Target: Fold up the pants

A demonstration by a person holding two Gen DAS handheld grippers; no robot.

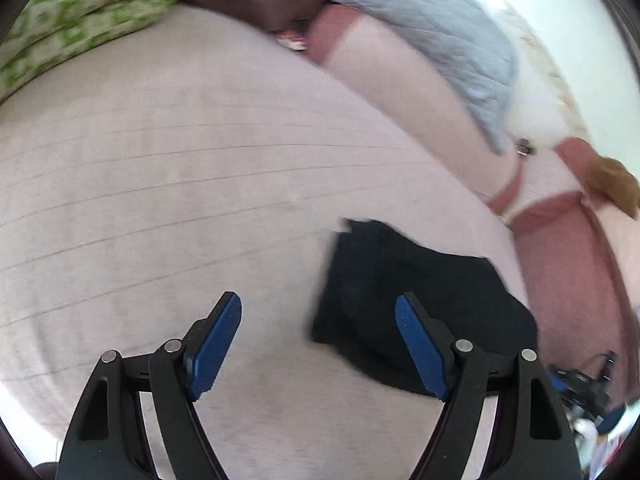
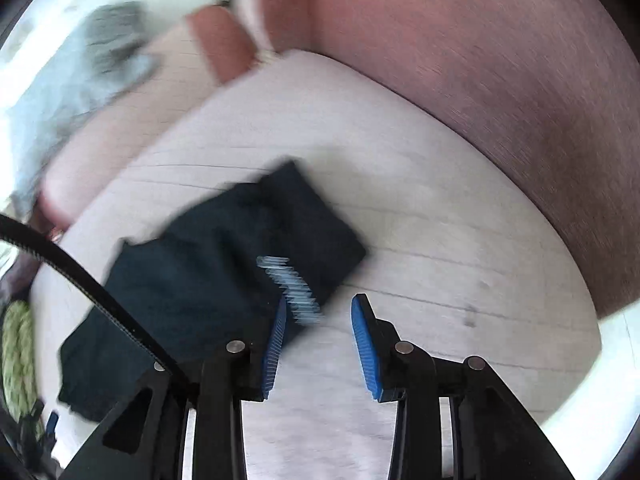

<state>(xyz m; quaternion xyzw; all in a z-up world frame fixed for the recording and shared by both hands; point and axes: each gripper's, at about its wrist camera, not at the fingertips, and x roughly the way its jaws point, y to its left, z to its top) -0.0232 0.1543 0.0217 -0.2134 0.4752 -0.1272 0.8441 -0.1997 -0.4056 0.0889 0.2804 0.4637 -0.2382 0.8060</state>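
The black pants (image 1: 420, 304) lie in a compact folded bundle on the pale pink sofa seat (image 1: 180, 200). My left gripper (image 1: 318, 312) is open and empty, raised over the seat, with its right finger over the bundle's left part. In the right wrist view the pants (image 2: 200, 280) lie to the left of my right gripper (image 2: 320, 320), which is open and empty above the seat (image 2: 440, 240). Its left finger (image 2: 276, 344) overlaps the bundle's near corner. Both views are motion-blurred.
A green patterned cushion (image 1: 80, 12) lies at the seat's far left. A grey quilted blanket (image 1: 432, 28) drapes over the pink backrest (image 1: 400, 80). A dark red armrest (image 2: 500, 80) bounds the seat. A black cable (image 2: 80, 276) crosses the left of the right wrist view.
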